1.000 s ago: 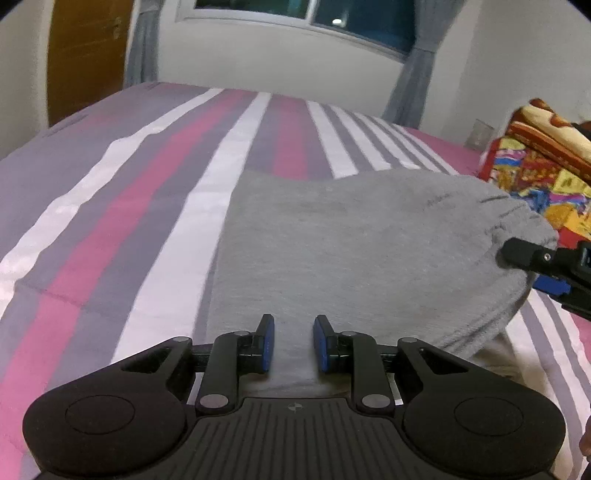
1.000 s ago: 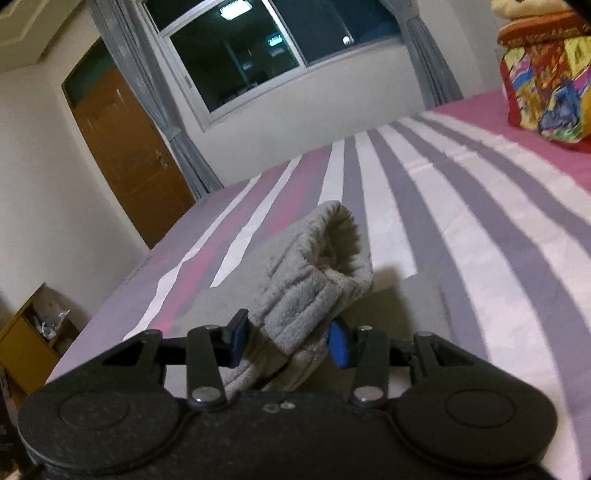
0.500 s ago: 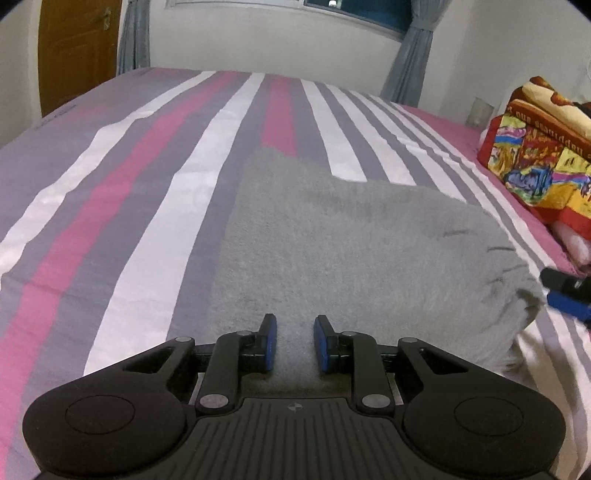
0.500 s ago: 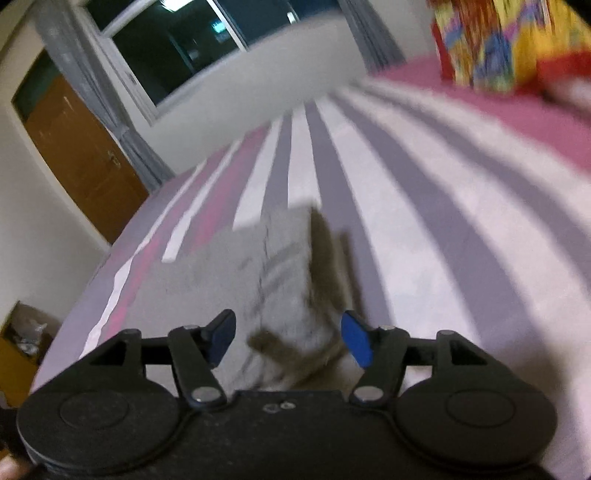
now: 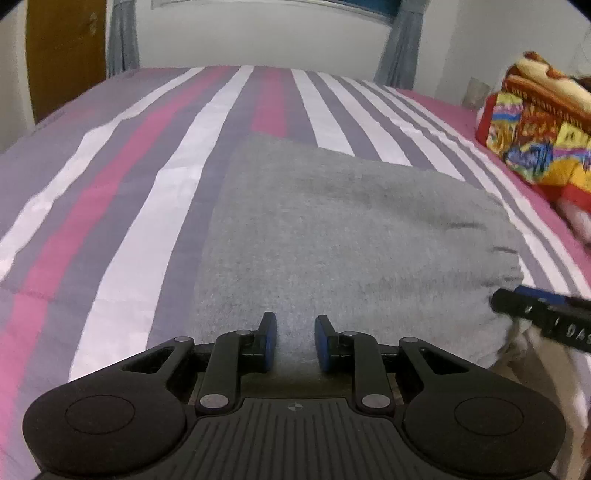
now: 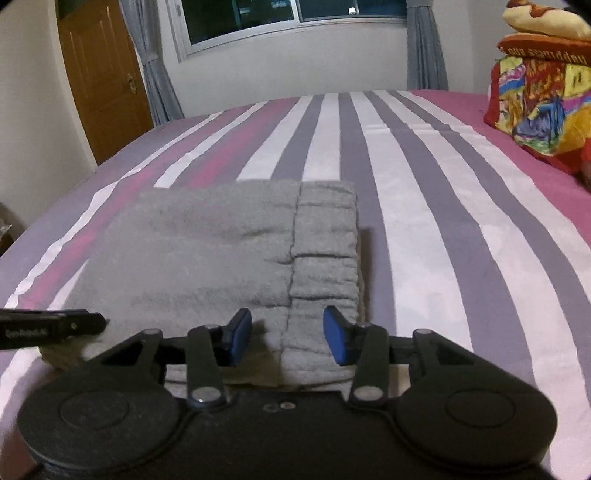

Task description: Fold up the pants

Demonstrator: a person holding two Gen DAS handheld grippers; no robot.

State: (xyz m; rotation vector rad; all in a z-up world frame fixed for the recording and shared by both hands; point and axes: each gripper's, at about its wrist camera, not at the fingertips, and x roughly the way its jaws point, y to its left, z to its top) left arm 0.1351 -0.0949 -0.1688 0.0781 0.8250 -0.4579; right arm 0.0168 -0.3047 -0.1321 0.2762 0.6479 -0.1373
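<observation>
Grey fleece pants (image 5: pixel 351 229) lie folded flat on the striped bed (image 5: pixel 140 184), with a khaki inner layer showing at their near right corner. My left gripper (image 5: pixel 295 343) sits at the pants' near edge, its blue pads narrowly apart with the cloth pinched between them. In the right wrist view the pants (image 6: pixel 207 251) end in a ribbed waistband (image 6: pixel 325 243) on the right. My right gripper (image 6: pixel 288 338) hangs low over the band's near end. Its jaws are closing with the cloth between them, unsqueezed. A finger (image 5: pixel 546 317) of the right gripper shows at the pants' right edge.
A stack of bright folded blankets (image 6: pixel 539 103) sits on the bed's far right side. A brown door (image 6: pixel 103 81) and a curtained window (image 6: pixel 295 14) stand beyond the bed. Bare striped sheet (image 6: pixel 461 221) surrounds the pants.
The right gripper let go of the bunched waistband it held up, and that part now lies flat on the fold. It then sank toward the cloth and its jaws narrowed. The left gripper shifted slightly.
</observation>
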